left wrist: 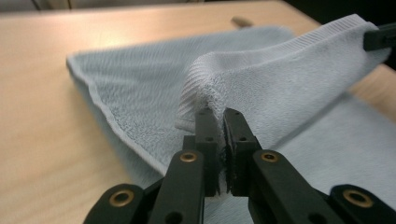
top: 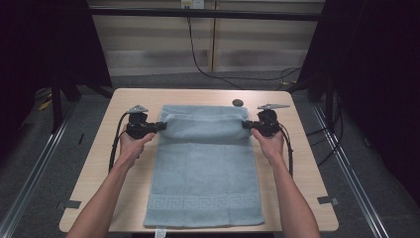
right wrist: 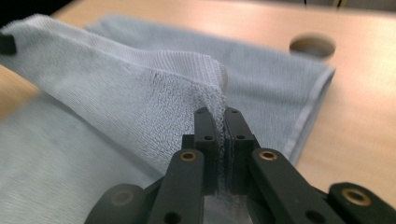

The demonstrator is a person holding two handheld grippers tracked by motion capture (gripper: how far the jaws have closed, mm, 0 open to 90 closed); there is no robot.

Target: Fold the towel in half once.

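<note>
The pale blue towel (top: 205, 163) is soft, light and limp, so it sags between holds. The left gripper (top: 161, 126) and right gripper (top: 245, 125) are each clamped on a far corner, the best places to grip it

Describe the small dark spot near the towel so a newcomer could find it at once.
Start at the wooden table and follow the blue towel to its far edge. Just past that edge, toward the right gripper, is a round hole in the tabletop, dark and apart from the cloth.
</note>
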